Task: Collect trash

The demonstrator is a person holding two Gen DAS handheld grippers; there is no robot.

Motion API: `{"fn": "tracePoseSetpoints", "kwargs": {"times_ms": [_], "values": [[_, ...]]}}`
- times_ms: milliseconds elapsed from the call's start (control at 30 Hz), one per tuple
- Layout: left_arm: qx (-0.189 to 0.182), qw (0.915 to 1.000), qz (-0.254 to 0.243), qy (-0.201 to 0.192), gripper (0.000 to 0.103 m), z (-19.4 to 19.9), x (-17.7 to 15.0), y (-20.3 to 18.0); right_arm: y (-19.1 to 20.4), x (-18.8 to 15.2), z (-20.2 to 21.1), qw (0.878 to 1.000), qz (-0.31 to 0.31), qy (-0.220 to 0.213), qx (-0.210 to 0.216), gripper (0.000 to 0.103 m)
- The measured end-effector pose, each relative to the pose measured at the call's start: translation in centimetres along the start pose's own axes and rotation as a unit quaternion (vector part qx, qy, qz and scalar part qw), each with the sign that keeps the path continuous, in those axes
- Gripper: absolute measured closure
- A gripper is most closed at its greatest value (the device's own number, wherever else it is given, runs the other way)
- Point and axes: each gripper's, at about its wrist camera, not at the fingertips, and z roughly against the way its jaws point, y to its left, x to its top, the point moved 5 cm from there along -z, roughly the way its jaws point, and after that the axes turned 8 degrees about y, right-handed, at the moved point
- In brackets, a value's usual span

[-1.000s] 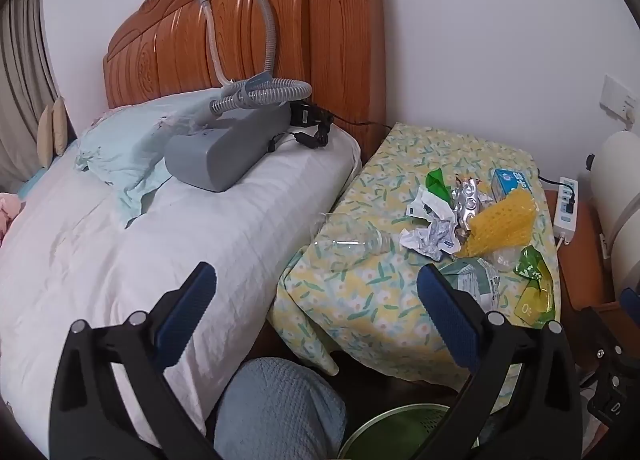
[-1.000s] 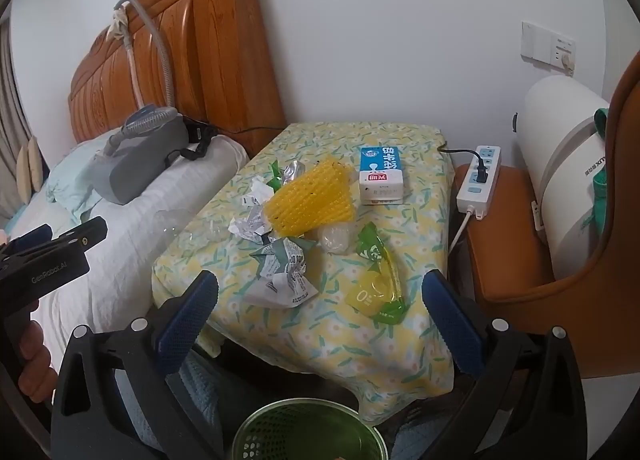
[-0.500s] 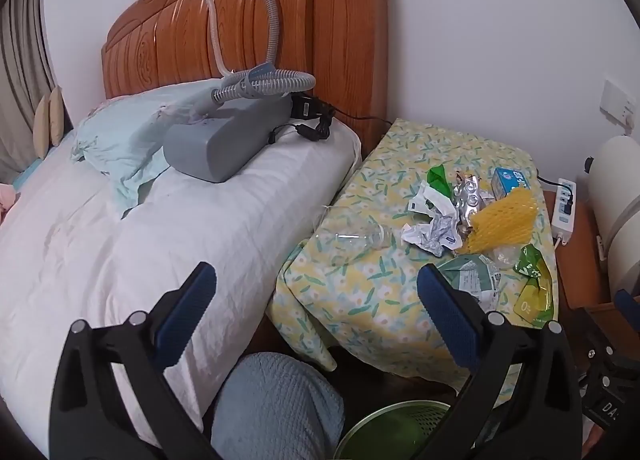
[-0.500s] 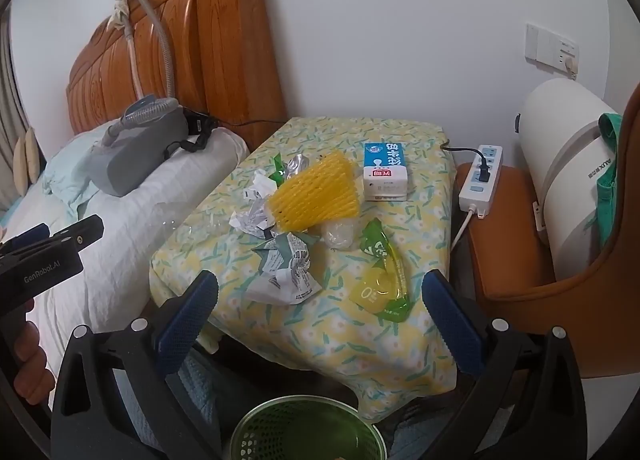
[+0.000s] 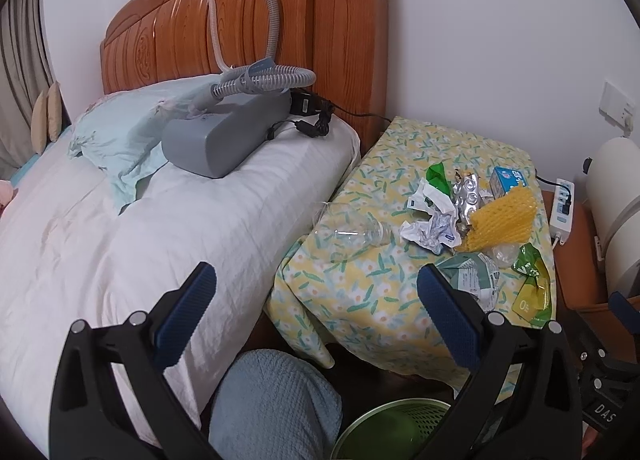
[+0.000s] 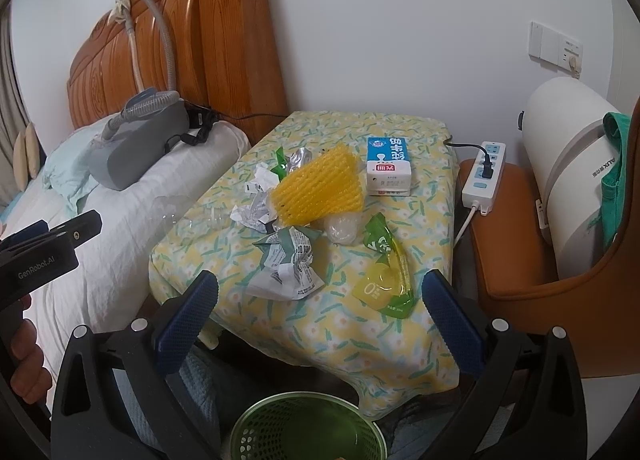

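Trash lies on a bedside table under a yellow flowered cloth: a yellow foam net, a blue and white milk carton, a crumpled green and white wrapper, a yellow-green pouch, crumpled paper, foil and a clear plastic bottle. A green mesh bin stands on the floor below the table's front edge. My right gripper is open above the bin, short of the wrapper. My left gripper is open too, held left of the table over the bed's edge.
A bed with a white pillow carries a grey machine with a hose against a wooden headboard. A white power strip lies on an orange-brown seat right of the table. A knee in blue cloth is beside the bin.
Both grippers have drifted slightly closer to the table and a little left; the trash sits larger in view. Nothing has been picked up, and both stay open.
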Motion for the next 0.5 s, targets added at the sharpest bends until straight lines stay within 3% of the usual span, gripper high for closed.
{"fn": "tracePoseSetpoints", "kwargs": {"times_ms": [500], "values": [[0.001, 1.0000, -0.001, 0.004, 0.006, -0.26, 0.16, -0.03, 0.15, -0.34, -0.15, 1.000, 0.002, 0.003, -0.001, 0.002]]}}
